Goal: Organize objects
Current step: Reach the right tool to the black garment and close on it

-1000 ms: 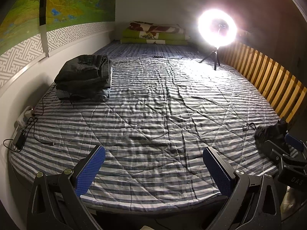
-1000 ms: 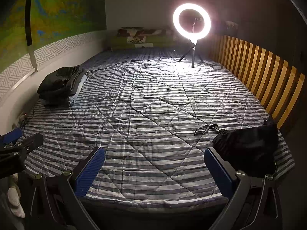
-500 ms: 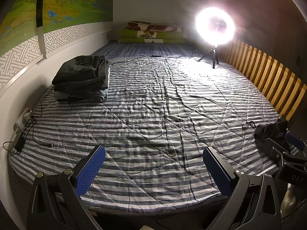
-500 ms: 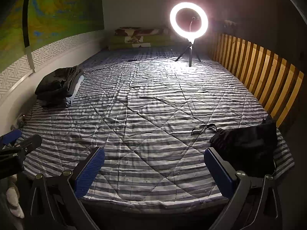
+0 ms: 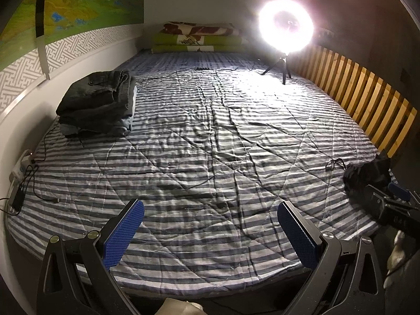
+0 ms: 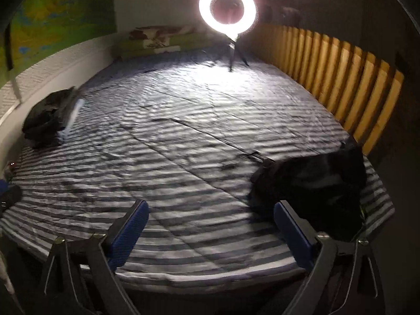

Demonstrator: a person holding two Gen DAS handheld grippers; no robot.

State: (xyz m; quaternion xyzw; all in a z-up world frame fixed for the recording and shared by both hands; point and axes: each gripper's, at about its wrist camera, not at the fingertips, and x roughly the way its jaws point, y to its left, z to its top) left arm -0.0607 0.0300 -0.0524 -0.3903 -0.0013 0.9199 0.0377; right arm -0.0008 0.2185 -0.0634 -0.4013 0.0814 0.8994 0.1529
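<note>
Gaping wide, the right gripper (image 6: pixel 211 225) hangs beside a black garment (image 6: pixel 312 181).

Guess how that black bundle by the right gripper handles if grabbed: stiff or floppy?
Probably floppy: the black bundle lies slumped and shapeless on the striped quilt. Likely drapes and sags from one pinch. Its loose strap trails on the quilt and may drag. The right-wrist view is blurred, so the material is unclear.

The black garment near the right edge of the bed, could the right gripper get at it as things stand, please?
Probably yes: the right gripper is open, and the black garment lies just beyond its right finger with nothing between them.
</note>
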